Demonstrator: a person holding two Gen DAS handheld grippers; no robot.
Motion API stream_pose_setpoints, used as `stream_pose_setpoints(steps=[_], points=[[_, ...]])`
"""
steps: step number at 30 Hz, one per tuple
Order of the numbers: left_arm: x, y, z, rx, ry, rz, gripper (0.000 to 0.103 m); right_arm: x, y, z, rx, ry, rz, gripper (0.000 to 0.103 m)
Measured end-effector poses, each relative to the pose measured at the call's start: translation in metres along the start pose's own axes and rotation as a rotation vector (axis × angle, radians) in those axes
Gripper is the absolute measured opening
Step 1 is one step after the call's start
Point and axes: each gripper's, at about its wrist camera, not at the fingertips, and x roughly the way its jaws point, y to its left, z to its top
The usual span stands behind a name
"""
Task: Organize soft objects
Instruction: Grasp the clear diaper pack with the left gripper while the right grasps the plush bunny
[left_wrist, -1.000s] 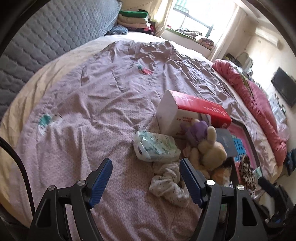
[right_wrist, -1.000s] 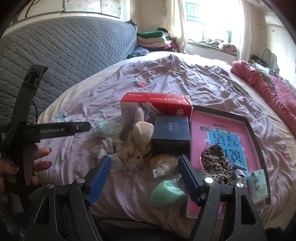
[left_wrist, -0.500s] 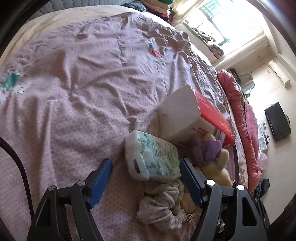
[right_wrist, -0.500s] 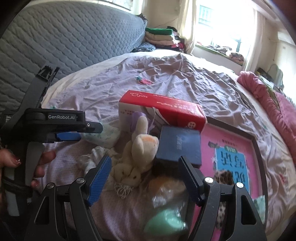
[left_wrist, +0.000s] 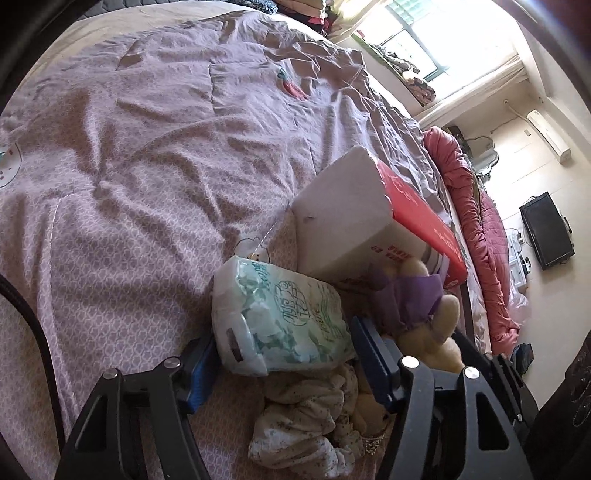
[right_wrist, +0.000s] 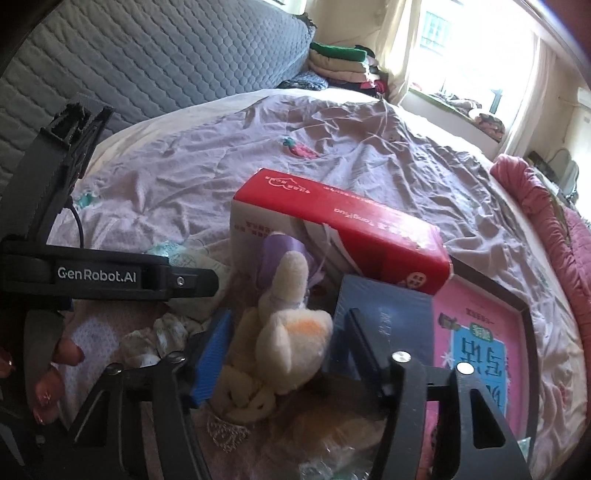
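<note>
While both grippers have just been closing, the left gripper (left_wrist: 284, 354) has its blue pads right against the sides of a white and green tissue pack (left_wrist: 280, 317) lying on the bed; a firm pinch I cannot tell. The right gripper (right_wrist: 284, 350) squeezes a cream bunny toy (right_wrist: 288, 339) with a purple bow beside a red and white box (right_wrist: 340, 236). A spotted cloth (left_wrist: 306, 424) is partly hidden under the left gripper. The purple bed cover (left_wrist: 147, 147) is wrinkled, and a bright window (right_wrist: 461, 66) lights the room.
</note>
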Motion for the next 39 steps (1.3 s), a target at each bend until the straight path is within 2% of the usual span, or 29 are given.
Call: stream_pose_setpoints(steps=[2, 4, 7, 8, 9, 12, 16, 20, 24, 39], points=[[0.001, 0.001, 0.001, 0.001, 0.000, -0.003, 0.062, 0.003, 0.002, 0.002, -0.010, 0.002, -0.018, 0.051], [0.002, 0.001, 0.002, 0.004, -0.004, -0.002, 0.057, 0.002, 0.002, 0.002, 0.007, -0.002, -0.008, 0.041], [0.002, 0.003, 0.002, 0.011, -0.016, -0.008, 0.049, 0.001, -0.003, 0.002, 0.047, -0.003, 0.021, 0.038], [0.002, 0.003, 0.002, 0.014, -0.017, -0.009, 0.044, 0.000, -0.006, 0.001, 0.064, -0.007, 0.040, 0.038], [0.002, 0.003, 0.003, 0.019, -0.023, -0.011, 0.034, -0.002, -0.007, 0.000, 0.078, -0.010, 0.049, 0.038], [0.001, 0.001, 0.001, 0.034, -0.026, -0.037, 0.024, -0.010, -0.014, -0.003, 0.135, -0.033, 0.096, 0.037], [-0.002, -0.003, -0.002, 0.056, -0.045, -0.040, 0.020, -0.023, -0.022, -0.009, 0.221, -0.060, 0.175, 0.037], [-0.019, -0.006, -0.006, 0.093, -0.100, -0.015, 0.019, -0.036, -0.023, -0.017, 0.253, -0.069, 0.208, 0.037], [-0.040, -0.009, -0.012, 0.120, -0.152, 0.009, 0.019, -0.045, -0.019, -0.025, 0.258, -0.070, 0.228, 0.037], [-0.093, -0.042, -0.034, 0.236, -0.236, 0.067, 0.019, -0.084, -0.028, -0.036, 0.306, -0.127, 0.233, 0.037]])
